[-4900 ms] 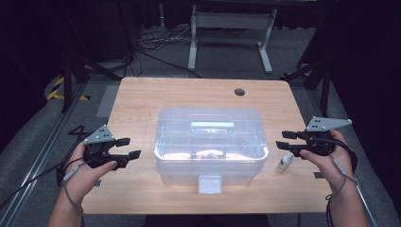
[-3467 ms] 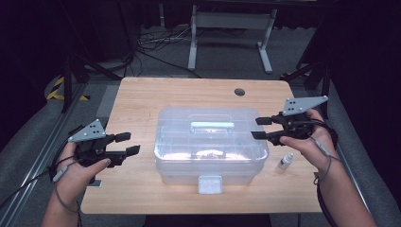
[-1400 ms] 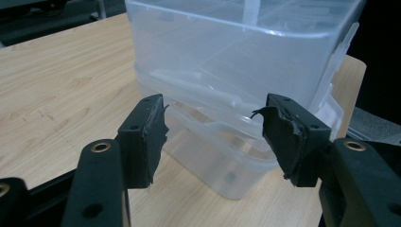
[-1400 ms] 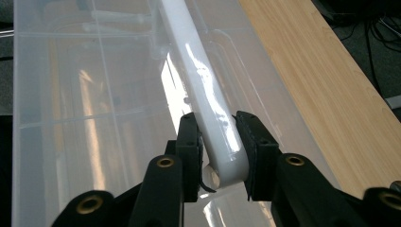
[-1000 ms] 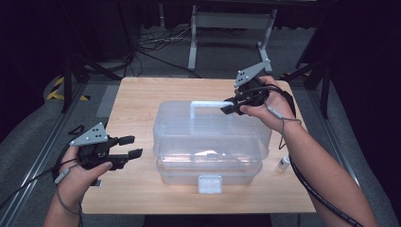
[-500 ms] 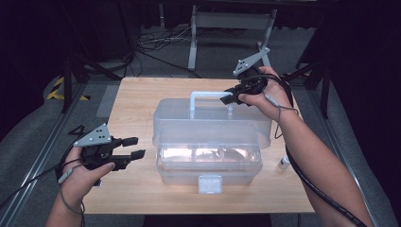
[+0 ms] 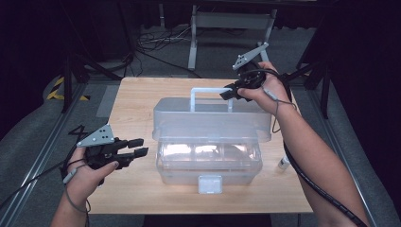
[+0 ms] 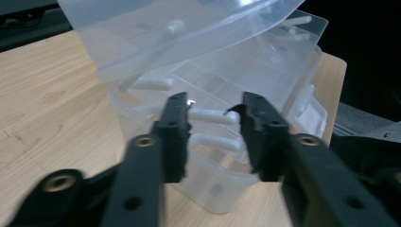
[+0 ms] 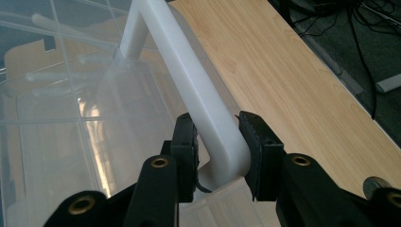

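Table: Wooden and light brown, it stands on a dark grey floor with black cables behind it. We see our 2 arms come in from the bottom of the high view.

Box: our clear plastic storage box with a white carry handle sits in the middle of the table. Its long side runs left to right. Its white front latch points toward us.

Lid: the clear plastic lid is tipped up and back, hinged at the far side, so the front of the box is open to us. We think this is so we can get at the trays inside.

Handle: the white handle bar stands up on the lid and runs left to right, like the box.

Right gripper: our right gripper is closed on the right corner of the handle, 1 jaw on each side. We hold it there to keep the lid up.

Left gripper: our left gripper hangs just left of the box, not touching it. Its jaws are apart and hold nothing. It points at the box's left end, ready to help, we think.

Small thing: a little white tube lies on the table, right of the box, under our right arm.
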`<state>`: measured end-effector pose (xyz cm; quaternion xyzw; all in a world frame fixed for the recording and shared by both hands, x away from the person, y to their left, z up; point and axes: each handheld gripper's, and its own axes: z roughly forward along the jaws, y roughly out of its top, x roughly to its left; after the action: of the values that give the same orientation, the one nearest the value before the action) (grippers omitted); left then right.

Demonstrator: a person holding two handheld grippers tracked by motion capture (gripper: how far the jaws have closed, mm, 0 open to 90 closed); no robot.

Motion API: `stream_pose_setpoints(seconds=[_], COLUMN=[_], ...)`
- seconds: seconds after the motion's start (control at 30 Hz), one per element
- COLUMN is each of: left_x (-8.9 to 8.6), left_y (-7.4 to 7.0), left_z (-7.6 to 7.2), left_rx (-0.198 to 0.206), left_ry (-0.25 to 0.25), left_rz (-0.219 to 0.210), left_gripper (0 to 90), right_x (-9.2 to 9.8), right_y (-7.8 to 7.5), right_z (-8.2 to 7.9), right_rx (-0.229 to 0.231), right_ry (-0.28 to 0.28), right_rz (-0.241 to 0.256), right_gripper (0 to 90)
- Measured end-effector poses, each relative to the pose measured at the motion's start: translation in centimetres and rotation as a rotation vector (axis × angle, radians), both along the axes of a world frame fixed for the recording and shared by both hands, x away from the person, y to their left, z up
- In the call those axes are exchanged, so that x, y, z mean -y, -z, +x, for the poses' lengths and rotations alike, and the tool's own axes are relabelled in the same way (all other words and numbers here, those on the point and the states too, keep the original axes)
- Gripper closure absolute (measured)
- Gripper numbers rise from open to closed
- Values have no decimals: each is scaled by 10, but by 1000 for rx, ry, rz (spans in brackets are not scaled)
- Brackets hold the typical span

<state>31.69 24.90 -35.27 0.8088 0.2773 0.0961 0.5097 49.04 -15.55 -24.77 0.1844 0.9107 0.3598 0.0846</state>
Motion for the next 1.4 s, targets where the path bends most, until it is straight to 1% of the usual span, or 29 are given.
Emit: stream_pose_setpoints(seconds=[0.07, 0.1, 0.13, 0.2, 0.23, 0.27, 0.33, 0.5, 0.57, 0.6, 0.73, 0.8, 0.83, 0.9, 0.93, 1.0, 1.03, 1.13, 1.17, 1.23, 1.27, 1.3, 1.4], left_x=[6, 10, 14, 22, 22, 27, 29, 39, 41, 41, 42, 42, 42, 41, 41, 41, 41, 41, 41, 41, 41, 41, 41], left_y=[1, 1, 1, 3, 3, 4, 5, 9, 8, 7, 4, 4, 3, 3, 3, 2, 1, 1, 1, 0, -1, -1, -2], left_z=[-1, -2, -2, 1, 1, 3, 4, 13, 15, 16, 16, 16, 17, 17, 17, 18, 18, 19, 20, 21, 22, 22, 24], left_rx=[-12, -10, -4, -4, -4, -3, -1, 4, 15, 25, 36, 36, 31, 26, 26, 23, 23, 17, 20, 17, 16, 16, 12], left_ry=[23, 34, 38, 46, 46, 41, 35, -1, -19, -19, -19, -19, -18, -16, -16, -15, -16, -10, -4, -1, 5, 5, 12], left_rz=[2, 6, 9, -5, -5, -18, -19, -31, -53, -61, -47, -46, -41, -48, -48, -49, -41, -37, -41, -44, -41, -41, -40], left_gripper=[788, 864, 898, 900, 900, 900, 900, 900, 900, 900, 900, 900, 900, 900, 900, 900, 900, 900, 900, 900, 900, 900, 900], right_x=[0, 0, 0, 0, 0, 0, 0, 0, 0, 0, 0, 1, 1, 3, 3, 8, 9, 17, 20, 30, 38, 38, 51], right_y=[0, 0, 0, 0, 0, 0, 0, 0, 0, 0, 0, 0, 1, 0, 0, -3, -5, -10, -12, -19, -24, -24, -30], right_z=[0, 0, 0, 0, 0, 0, 0, -1, -1, -2, -3, -3, -5, -6, -6, -9, -11, -21, -24, -31, -36, -36, -46], right_rx=[-1, 1, 2, 3, 3, 3, 4, 7, 6, 7, 12, 13, 19, 18, 18, 15, 20, 65, 77, 80, 85, 85, 87], right_ry=[2, 1, 1, 0, 0, -1, -2, 1, 4, 4, 4, 5, 13, 17, 17, 15, 16, 26, 30, 26, 26, 26, 31], right_rz=[0, -2, -2, 0, 2, 1, 0, -2, 1, 1, 1, 3, 11, 27, 27, 63, 66, 72, 76, 121, 134, 134, 146], right_gripper=[691, 690, 690, 690, 690, 690, 690, 690, 690, 690, 690, 689, 686, 663, 663, 610, 603, 596, 621, 638, 653, 653, 676])
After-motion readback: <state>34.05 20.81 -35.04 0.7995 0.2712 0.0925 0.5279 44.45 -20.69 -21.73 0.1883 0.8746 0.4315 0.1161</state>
